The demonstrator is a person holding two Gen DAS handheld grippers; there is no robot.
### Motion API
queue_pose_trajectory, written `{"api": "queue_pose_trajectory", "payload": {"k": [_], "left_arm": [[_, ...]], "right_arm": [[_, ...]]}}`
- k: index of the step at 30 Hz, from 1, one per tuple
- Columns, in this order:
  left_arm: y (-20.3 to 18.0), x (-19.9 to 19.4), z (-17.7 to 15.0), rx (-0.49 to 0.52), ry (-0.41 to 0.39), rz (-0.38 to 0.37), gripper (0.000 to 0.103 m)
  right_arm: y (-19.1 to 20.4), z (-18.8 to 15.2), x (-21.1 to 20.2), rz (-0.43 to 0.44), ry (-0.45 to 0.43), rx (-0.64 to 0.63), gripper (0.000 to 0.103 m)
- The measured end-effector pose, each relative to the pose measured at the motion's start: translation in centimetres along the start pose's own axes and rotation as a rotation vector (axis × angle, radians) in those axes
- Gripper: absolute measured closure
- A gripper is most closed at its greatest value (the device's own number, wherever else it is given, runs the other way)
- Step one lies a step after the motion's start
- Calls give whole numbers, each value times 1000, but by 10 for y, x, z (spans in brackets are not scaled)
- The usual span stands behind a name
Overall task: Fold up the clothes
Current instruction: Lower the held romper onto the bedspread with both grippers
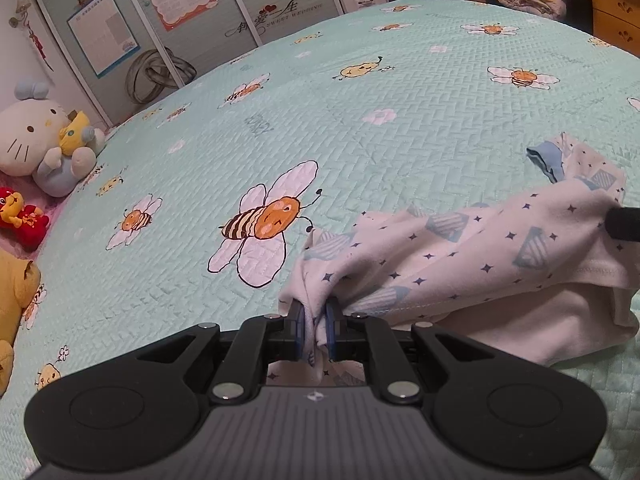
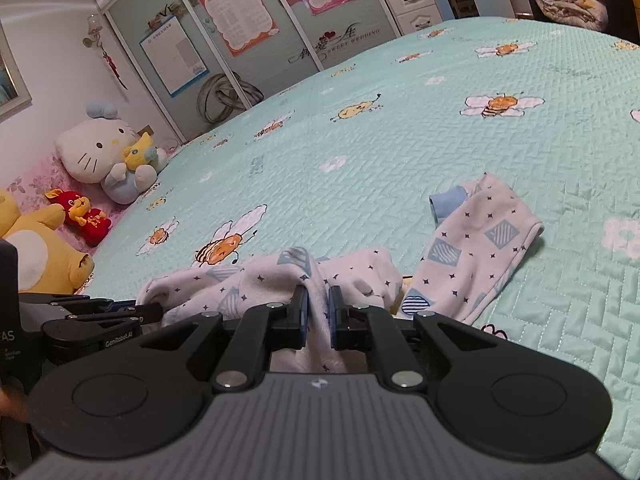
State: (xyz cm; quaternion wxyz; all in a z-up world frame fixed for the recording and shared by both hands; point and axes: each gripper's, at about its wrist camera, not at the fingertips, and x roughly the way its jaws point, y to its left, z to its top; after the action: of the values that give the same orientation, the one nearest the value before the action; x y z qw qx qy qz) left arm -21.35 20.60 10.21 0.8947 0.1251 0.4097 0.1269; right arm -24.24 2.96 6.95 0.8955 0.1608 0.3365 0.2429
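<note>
- Left wrist view: bedspread [image 1: 400, 140] carries the small patterned garment [image 1: 460, 256], bunched at four o'clock.
- Left gripper [image 1: 316, 332] pinches its hem; right gripper [image 2: 319, 316] clamps another fold.
- Risk: thin fabric could slip free if tugged unevenly.

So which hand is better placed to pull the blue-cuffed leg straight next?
Probably right: the right fingers pinch the pants beside that leg, which lies just ahead to their right. The left fingers hold the bunched end farther away.
</note>
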Motion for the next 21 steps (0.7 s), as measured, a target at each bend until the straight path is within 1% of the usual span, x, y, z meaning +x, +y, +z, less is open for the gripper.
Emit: {"api": "queue_pose_trajectory", "payload": {"k": [3, 6, 9, 13, 21], "left_arm": [[1, 2, 0, -6, 6, -1, 93], [0, 4, -2, -8, 11, -2, 93], [-1, 6, -3, -6, 17, -2, 93], [-3, 8, -5, -7, 22, -3, 93], [6, 11, -11, -30, 34, 0, 93]], "right_arm": [[0, -2, -1, -8, 4, -10, 93], [-4, -4, 1, -18, 34, 4, 89], [-5, -7, -2, -7, 48, 9, 89], [0, -9, -8, -3, 50, -20, 88], [-4, -16, -12, -9, 76, -28, 88]]}}
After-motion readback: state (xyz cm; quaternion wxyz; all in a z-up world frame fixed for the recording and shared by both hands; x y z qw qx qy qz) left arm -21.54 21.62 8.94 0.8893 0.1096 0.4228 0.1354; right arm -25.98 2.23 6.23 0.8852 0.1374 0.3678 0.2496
